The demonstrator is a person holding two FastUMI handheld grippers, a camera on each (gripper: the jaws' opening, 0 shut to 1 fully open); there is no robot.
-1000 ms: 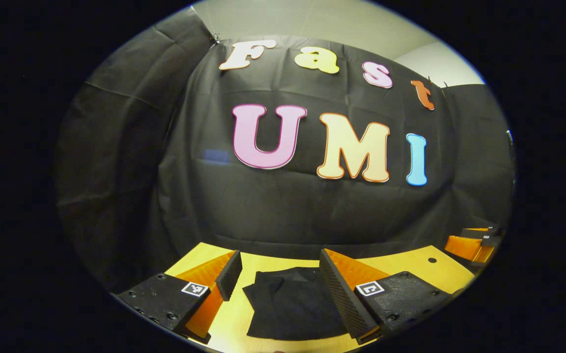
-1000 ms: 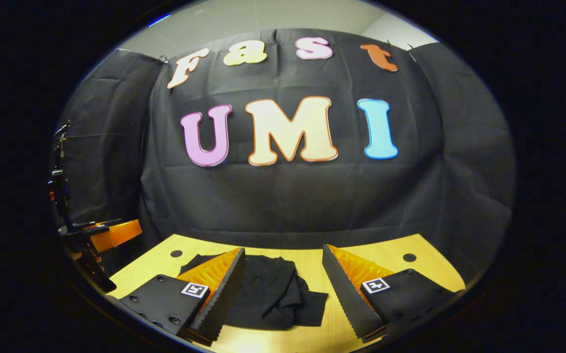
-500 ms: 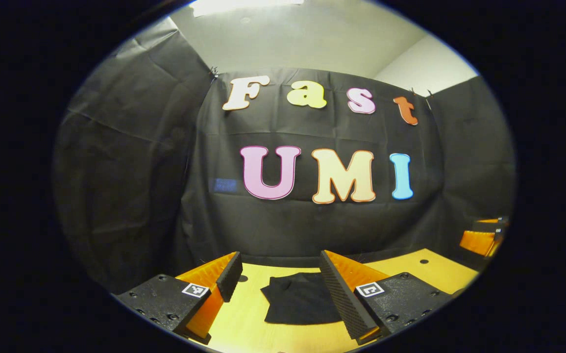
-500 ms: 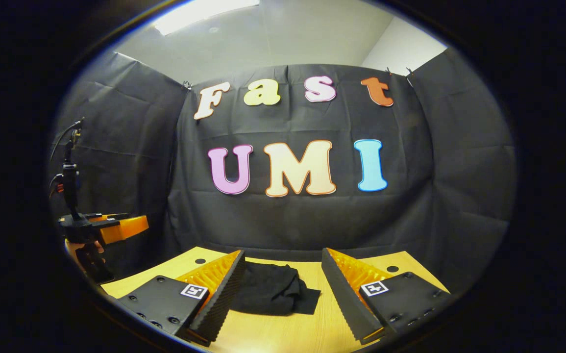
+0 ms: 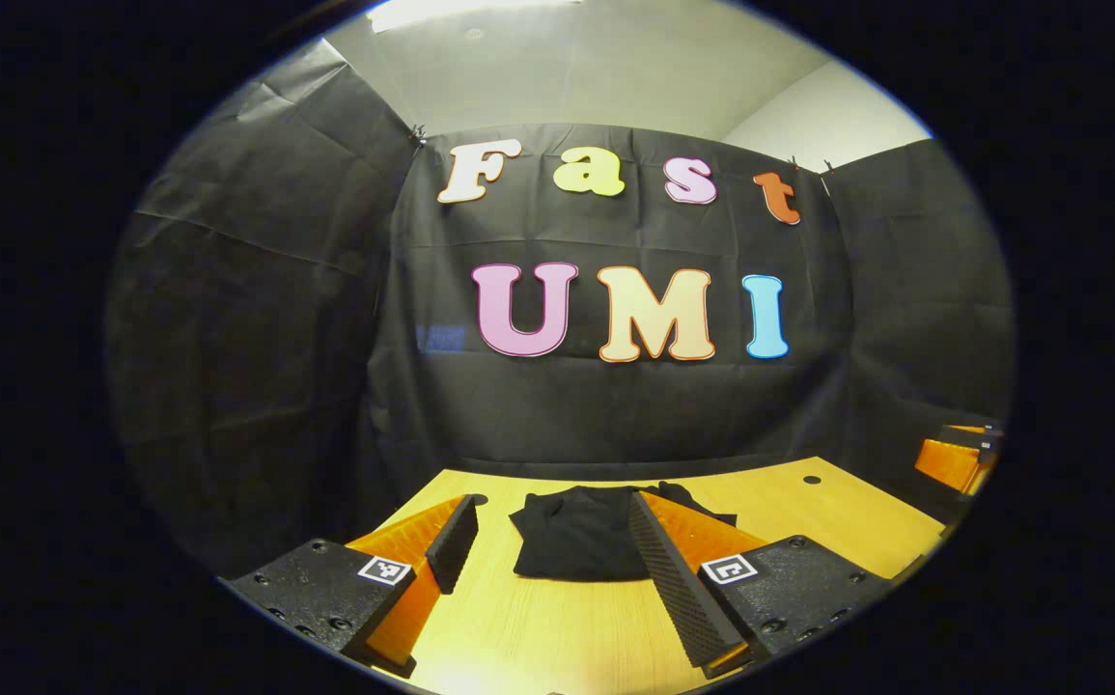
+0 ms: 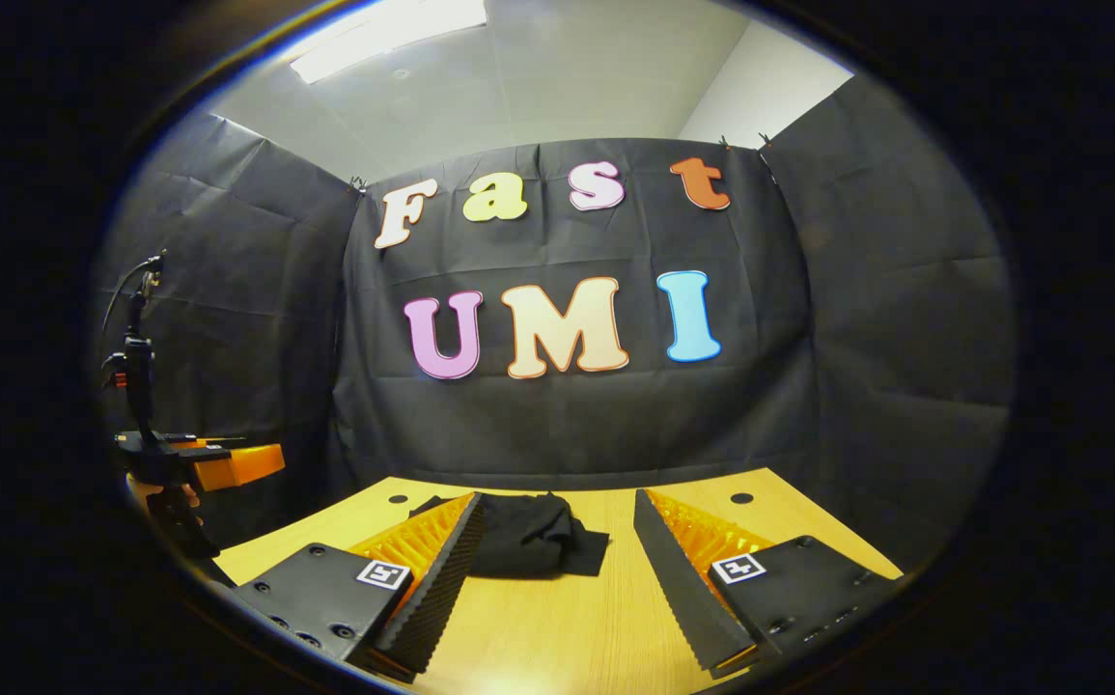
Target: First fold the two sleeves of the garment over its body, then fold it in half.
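Black garment (image 5: 576,533), one, two gaping claws (image 5: 547,555) (image 6: 557,569)

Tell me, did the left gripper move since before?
Yes. The left gripper pulled back from the black garment, which now lies farther off on the table.

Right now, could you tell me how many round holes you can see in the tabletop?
2. In the right gripper view, one hole lies near the far left corner, left of the black garment; the other hole lies near the far right corner. More may be hidden.
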